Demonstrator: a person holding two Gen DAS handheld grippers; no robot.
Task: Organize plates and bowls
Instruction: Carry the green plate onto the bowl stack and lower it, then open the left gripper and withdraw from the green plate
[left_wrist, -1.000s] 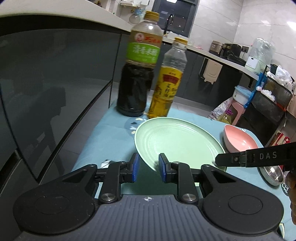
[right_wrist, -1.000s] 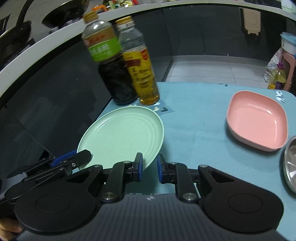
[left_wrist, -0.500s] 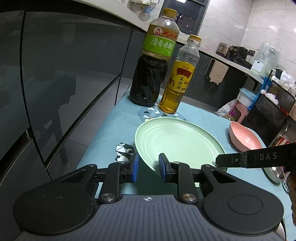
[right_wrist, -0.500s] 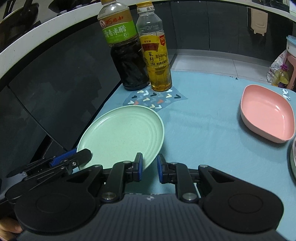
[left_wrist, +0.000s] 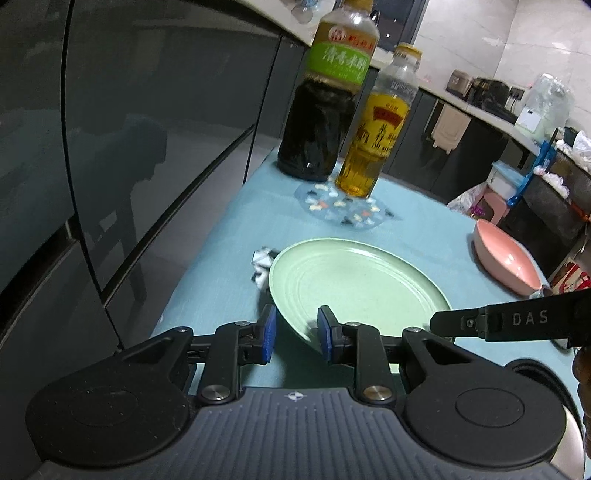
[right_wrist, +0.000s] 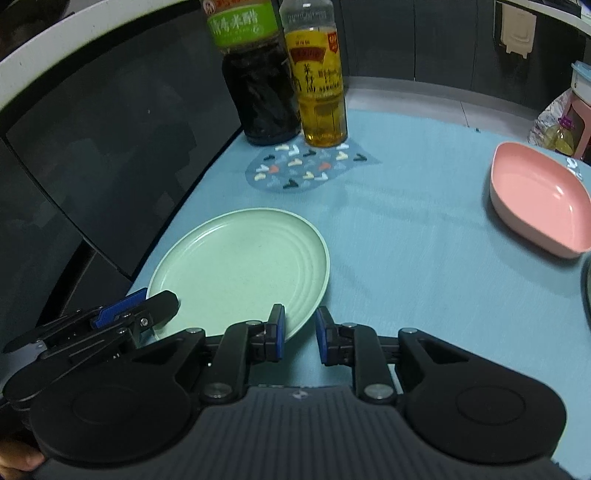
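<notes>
Two grippers flank the green plate (right_wrist: 240, 269) at its near rim, one per side, presumably so the wide, shallow disc stays level while being set down. Left gripper (left_wrist: 294, 330): jaws slightly parted with the rim between them; whether the pads press cannot be told. Right gripper (right_wrist: 300, 332): jaws have just been opening, the rim just left of the gap, unclamped. The plate sits on the blue tablecloth (right_wrist: 406, 229), near-left; the pink bowl (right_wrist: 535, 199) lies far right, well apart.

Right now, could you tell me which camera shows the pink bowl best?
The right wrist view: the pink bowl shows its rim and inside almost whole. In the left wrist view the pink bowl sits small at the edge, seen side-on.
</notes>
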